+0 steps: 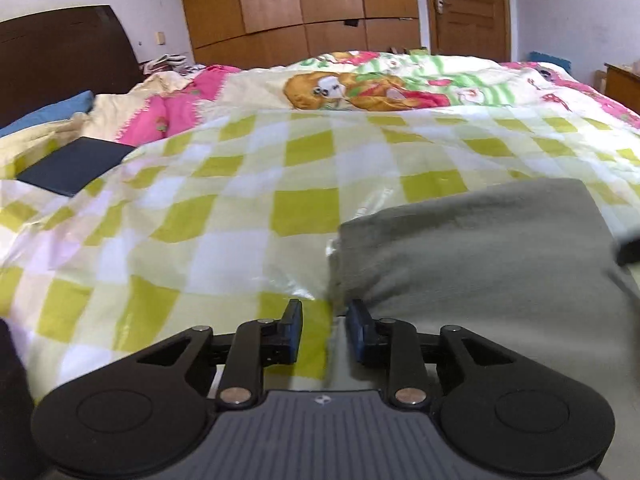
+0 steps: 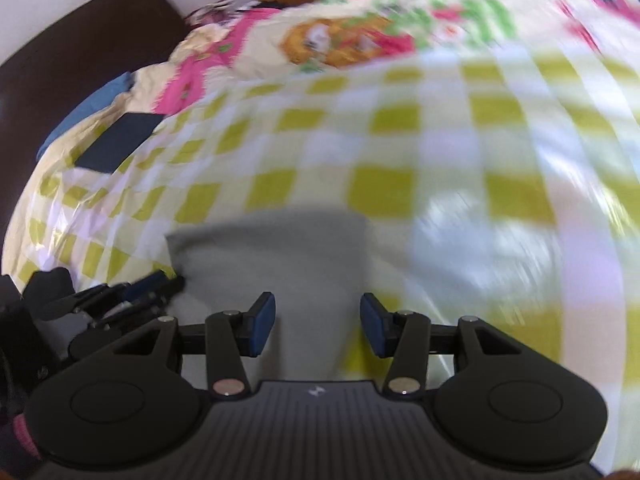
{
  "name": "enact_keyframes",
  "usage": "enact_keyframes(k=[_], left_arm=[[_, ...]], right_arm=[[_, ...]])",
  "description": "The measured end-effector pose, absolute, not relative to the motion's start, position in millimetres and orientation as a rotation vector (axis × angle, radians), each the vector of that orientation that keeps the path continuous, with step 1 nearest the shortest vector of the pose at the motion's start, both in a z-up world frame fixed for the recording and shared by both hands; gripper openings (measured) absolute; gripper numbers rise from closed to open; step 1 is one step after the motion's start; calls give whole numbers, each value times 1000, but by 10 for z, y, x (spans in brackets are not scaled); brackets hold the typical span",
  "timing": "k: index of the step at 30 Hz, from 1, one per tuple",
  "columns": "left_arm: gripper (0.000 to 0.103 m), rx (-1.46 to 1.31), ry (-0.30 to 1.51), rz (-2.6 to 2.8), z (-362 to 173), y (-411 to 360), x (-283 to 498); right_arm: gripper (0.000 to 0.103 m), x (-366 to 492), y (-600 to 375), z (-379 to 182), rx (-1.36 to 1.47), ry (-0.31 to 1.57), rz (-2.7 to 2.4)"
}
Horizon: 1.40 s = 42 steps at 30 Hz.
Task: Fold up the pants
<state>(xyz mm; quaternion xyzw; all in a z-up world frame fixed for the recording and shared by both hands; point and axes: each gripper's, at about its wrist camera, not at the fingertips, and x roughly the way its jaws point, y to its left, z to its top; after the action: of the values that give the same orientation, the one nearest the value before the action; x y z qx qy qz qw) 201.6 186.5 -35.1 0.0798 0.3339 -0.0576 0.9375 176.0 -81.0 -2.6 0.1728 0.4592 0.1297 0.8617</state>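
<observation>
On checkered bedspread (image 1: 224, 184): folded grey pants (image 1: 480, 248); wooden wardrobe (image 1: 296, 4) behind.

Checked bed cover (image 1: 224, 184) under folded grey pants (image 1: 480, 248), dark book (image 1: 76, 164)

The grey pants (image 1: 480, 248) lie folded into a thick, soft-edged rectangle on the checked bedspread (image 1: 240, 184).

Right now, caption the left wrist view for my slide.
Open left gripper at the folded grey pants' edge on a checked bedspread.
</observation>
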Motion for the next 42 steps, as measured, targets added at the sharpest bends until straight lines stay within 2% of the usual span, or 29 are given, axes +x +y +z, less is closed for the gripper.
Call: enact_keyframes(k=[4, 6, 9, 10, 12, 13, 14, 15, 17, 19, 21, 23, 28, 30, 33, 34, 37, 38, 42], left_arm=[[44, 161, 662, -102, -179, 1927, 1890], [48, 179, 683, -81, -213, 1956, 1853], [51, 208, 742, -72, -371, 1978, 1851], [51, 210, 742, -74, -393, 1981, 1811], [52, 198, 748, -69, -386, 1987, 1802], [51, 190, 760, -66, -360, 1984, 1809], [49, 195, 767, -64, -340, 1972, 1812], [49, 209, 775, -62, -329, 1948, 1800], [42, 240, 792, -62, -331, 1873, 1740], [35, 248, 811, -78, -325, 1775, 1662], [29, 241, 828, -88, -320, 1665, 1568], [18, 243, 841, -100, -321, 1488, 1426], [13, 251, 834, -178, -296, 947, 1037], [13, 260, 819, -196, -294, 778, 941], [14, 255, 827, -186, -248, 719, 930], [19, 244, 828, -175, -200, 745, 934], [22, 257, 789, -140, -25, 811, 854], [26, 274, 761, -123, 43, 823, 811], [36, 240, 706, -129, 224, 897, 757]], right_arm=[[57, 1623, -911, -225, 472, 1011, 318], [62, 1655, -915, -294, 555, 1019, 368], [64, 1720, -856, -354, 663, 1044, 472], [72, 1761, -812, -390, 664, 1049, 500], [71, 1817, -761, -480, 661, 1050, 500], [60, 1832, -751, -503, 669, 1054, 485], [33, 1841, -768, -499, 671, 1060, 469], [22, 1840, -810, -500, 683, 1073, 462], [11, 1786, -937, -508, 726, 1078, 477], [10, 1712, -1080, -483, 714, 1074, 469], [9, 1632, -1237, -453, 690, 1082, 449], [9, 1547, -1442, -406, 663, 1093, 427], [9, 1278, -1988, -193, 585, 1078, 349], [15, 1175, -2154, -169, 607, 1070, 342], [17, 1039, -2251, -154, 633, 1049, 352], [20, 1003, -2251, -141, 624, 1040, 337], [21, 900, -2160, -65, 577, 980, 300], [22, 861, -2113, -26, 548, 960, 295], [35, 701, -1789, 167, 418, 901, 330]])
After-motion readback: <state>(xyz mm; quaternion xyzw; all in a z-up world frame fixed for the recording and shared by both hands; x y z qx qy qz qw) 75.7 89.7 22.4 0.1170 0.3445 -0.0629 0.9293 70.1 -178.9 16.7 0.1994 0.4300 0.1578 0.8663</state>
